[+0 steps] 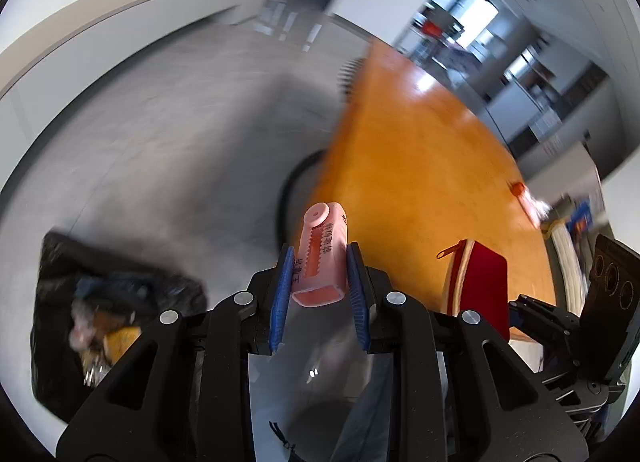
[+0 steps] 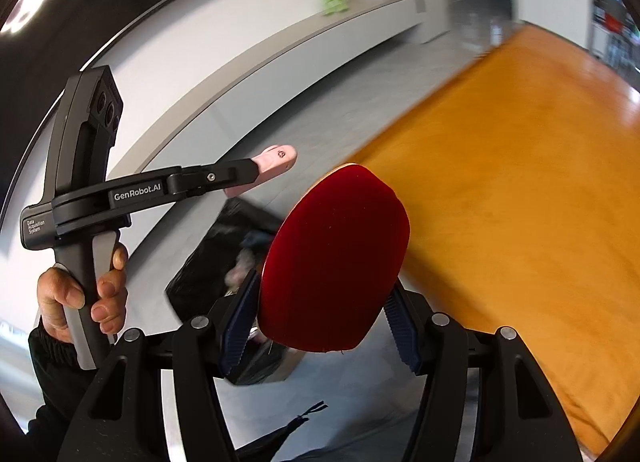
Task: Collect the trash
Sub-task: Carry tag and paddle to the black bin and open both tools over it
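While both views smear with blur, the left tool (image 1: 319,258) is plainly clamped on a pink plastic bottle (image 1: 322,252), blue ribbed pads (image 1: 282,286) pressing its sides, the bottle's round end pointing away from the camera and dark printed characters running along a serrated seam. From the right wrist view that same left tool (image 2: 256,171) shows side-on, the pink bottle (image 2: 276,159) poking out past its black fingers, and a bare hand (image 2: 80,298) in a dark sleeve wraps the grey handle below it.

Over to the right tool (image 2: 320,318): it's closed on a red table-tennis paddle (image 2: 336,258), the blade standing up between the blue pads and filling the middle of the picture. In the left wrist view the paddle (image 1: 484,282) appears edge-on just right of the left tool, its pale wooden layer showing, over the orange desk (image 1: 420,149).

Down on the grey floor (image 1: 180,121) sits a black trash bag (image 1: 64,302), mouth agape, with crumpled scraps and something yellowish inside; it lies low left of the left tool, well apart from the bottle. The right wrist view catches the bag (image 2: 224,238) behind the paddle, beside the desk (image 2: 520,189). Far along the desk edge, a small red-and-white item (image 1: 528,201), too blurred to name.
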